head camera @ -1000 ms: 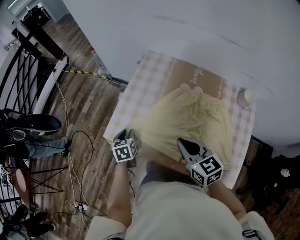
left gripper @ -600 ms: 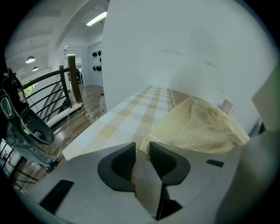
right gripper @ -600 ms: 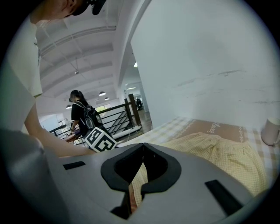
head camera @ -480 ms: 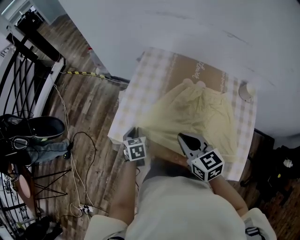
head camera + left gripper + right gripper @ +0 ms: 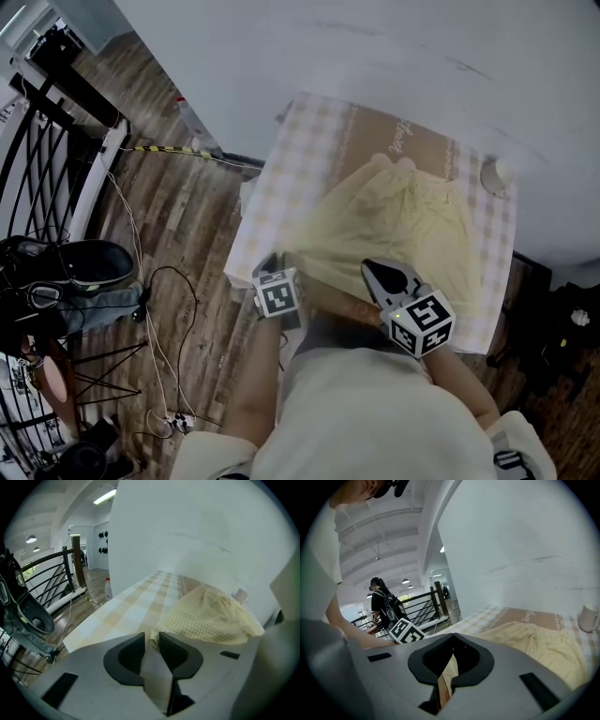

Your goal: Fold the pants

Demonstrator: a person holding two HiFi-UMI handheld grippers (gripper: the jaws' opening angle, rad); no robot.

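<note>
Pale yellow checked pants (image 5: 403, 225) lie spread on a table covered with a checked cloth (image 5: 281, 178). My left gripper (image 5: 272, 265) sits at their near left corner. In the left gripper view its jaws (image 5: 152, 640) stand a narrow gap apart and have just been opening a little. The pants' hem (image 5: 206, 618) reaches in between the tips, unpinched. My right gripper (image 5: 378, 272) is at the pants' near edge. In the right gripper view its jaws (image 5: 453, 637) are shut, with yellow cloth (image 5: 543, 648) caught below the tips.
A white mug (image 5: 494, 175) stands at the table's far right corner. Brown paper with lettering (image 5: 394, 141) lies under the pants. A white wall backs the table. Cables (image 5: 150, 309) and a black railing (image 5: 47, 141) are on the wooden floor at left.
The right gripper has slid slightly to the left along the table's near edge with the cloth in it. The left gripper has stayed at the pants' near left corner.
</note>
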